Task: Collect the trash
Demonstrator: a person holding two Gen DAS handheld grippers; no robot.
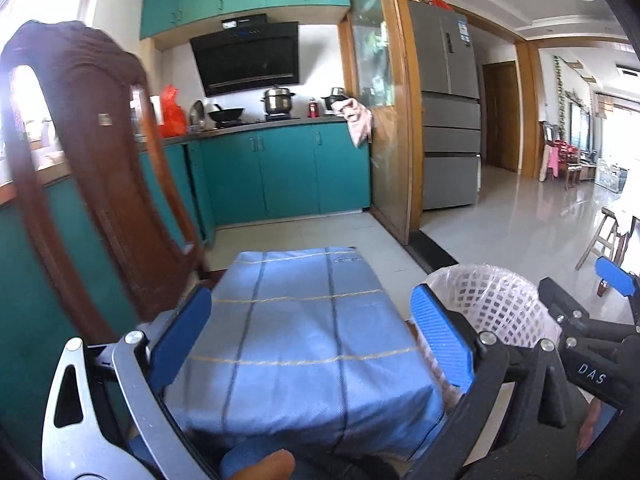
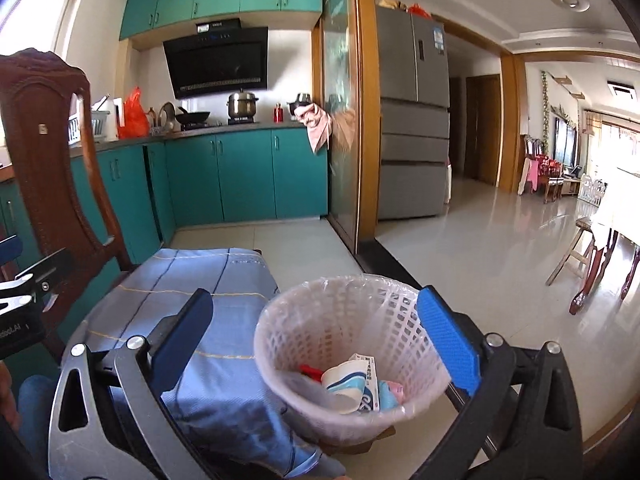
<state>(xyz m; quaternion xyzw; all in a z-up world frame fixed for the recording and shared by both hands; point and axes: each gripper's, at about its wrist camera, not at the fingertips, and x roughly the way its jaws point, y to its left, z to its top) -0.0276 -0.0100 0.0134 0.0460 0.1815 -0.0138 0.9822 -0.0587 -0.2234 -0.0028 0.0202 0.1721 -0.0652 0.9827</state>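
A white mesh waste basket [image 2: 304, 336] with a thin plastic liner stands on the floor beside a seat covered in blue checked cloth [image 2: 200, 360]. Inside the basket lie a crumpled paper cup [image 2: 344, 380], a small printed box [image 2: 370, 376] and a red scrap [image 2: 310, 370]. My right gripper [image 2: 316, 298] hangs open above and in front of the basket, holding nothing. My left gripper [image 1: 310, 296] is open over the blue cloth [image 1: 300, 340], also holding nothing. In the left wrist view the basket [image 1: 492, 300] sits to the right, with one of the right gripper's blue pads [image 1: 616, 280] beyond it.
A carved wooden chair back [image 1: 80, 160] rises close on the left. Teal kitchen cabinets [image 1: 288, 172] and a counter with pots line the far wall. A wood-framed glass door [image 2: 344, 120] and a grey fridge [image 2: 416, 128] stand ahead. Glossy tiled floor [image 2: 500, 264] runs right toward a dining table [image 2: 612, 236].
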